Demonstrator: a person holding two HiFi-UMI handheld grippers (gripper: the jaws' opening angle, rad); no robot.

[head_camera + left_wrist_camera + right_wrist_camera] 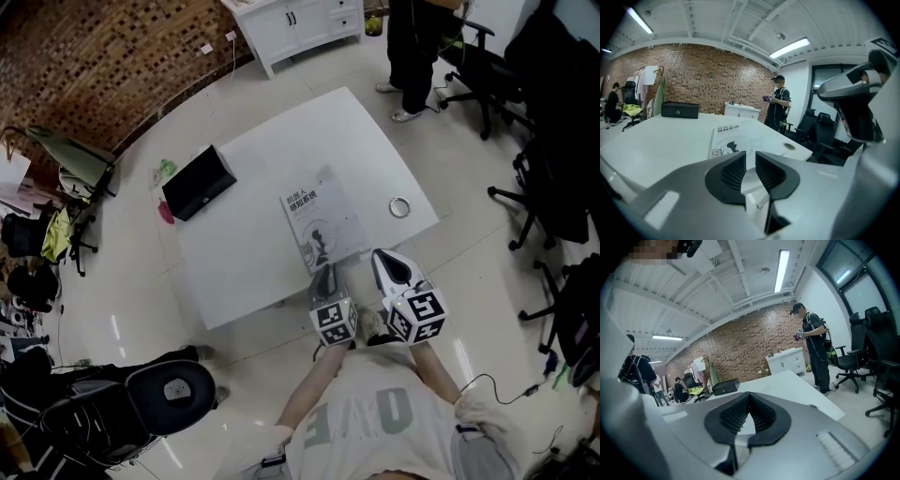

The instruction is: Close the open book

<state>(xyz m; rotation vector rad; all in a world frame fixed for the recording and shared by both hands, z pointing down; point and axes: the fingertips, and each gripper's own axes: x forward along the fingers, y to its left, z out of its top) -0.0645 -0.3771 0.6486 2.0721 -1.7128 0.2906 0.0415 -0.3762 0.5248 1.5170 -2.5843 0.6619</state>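
Nearest, the left gripper holds its jaws a narrow slit apart and the right gripper holds its jaws tip to tip, both empty. At the left gripper's 12 o'clock the book lies closed, cover up, on the worktop. The left jaws hide its near edge.

Head cam: high up, looks steeply down on the whole tabletop; left claw & right claw sit at frame btm, by the near edge. Left claw cam: low, just over that edge, faces roughly level across the tabletop twd the brick wall, book close ahead. Right claw cam: same direction, tilted up more, lots of ceiling. All 3 share tabletop, black box, standing person, white cabinet.
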